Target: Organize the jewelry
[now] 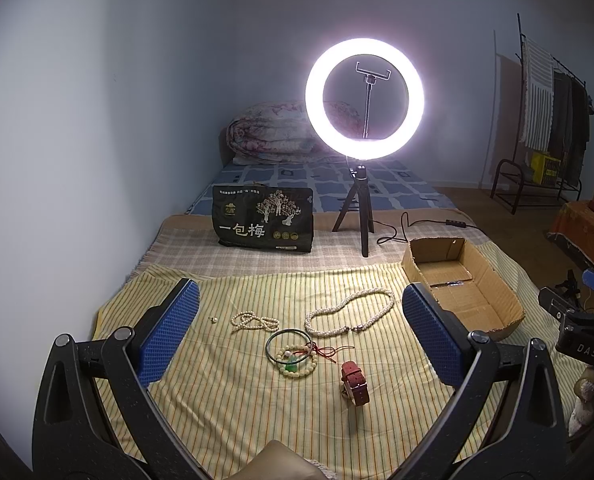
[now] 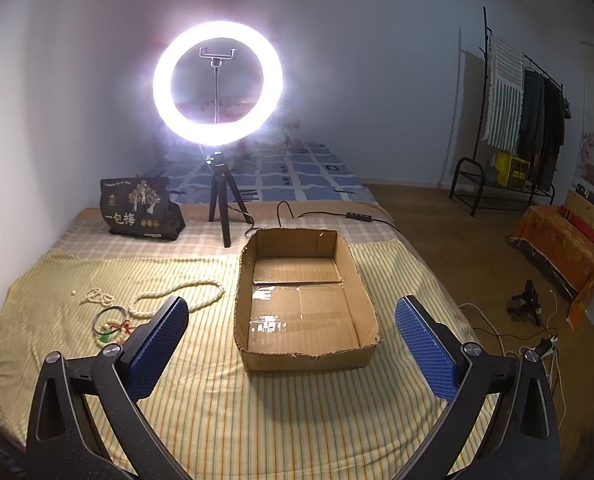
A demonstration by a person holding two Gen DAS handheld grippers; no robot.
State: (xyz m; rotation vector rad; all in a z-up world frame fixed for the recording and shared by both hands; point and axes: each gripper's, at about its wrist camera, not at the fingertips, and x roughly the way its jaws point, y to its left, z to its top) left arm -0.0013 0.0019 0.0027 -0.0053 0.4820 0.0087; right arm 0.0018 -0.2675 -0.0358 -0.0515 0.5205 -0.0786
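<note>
Jewelry lies on a yellow striped cloth [image 1: 225, 400]. A thick pearl necklace [image 1: 349, 311] lies at the far side. A thin bead strand [image 1: 253, 321] and a loose pearl [image 1: 213, 320] lie to its left. A green bangle [image 1: 288, 345] overlaps a beaded bracelet with a red cord [image 1: 302, 360]. A red-strap watch [image 1: 355, 382] stands nearest. An empty cardboard box [image 2: 305, 300] sits to the right. My left gripper [image 1: 297, 328] is open above the jewelry, empty. My right gripper [image 2: 293, 336] is open over the box's near side, empty.
A lit ring light on a tripod [image 1: 364, 96] stands behind the cloth, its cable [image 1: 417, 224] trailing right. A black snack bag [image 1: 263, 220] stands at the back left. A folded quilt [image 1: 273, 132] lies on the bed. A clothes rack [image 2: 517, 120] stands at the right wall.
</note>
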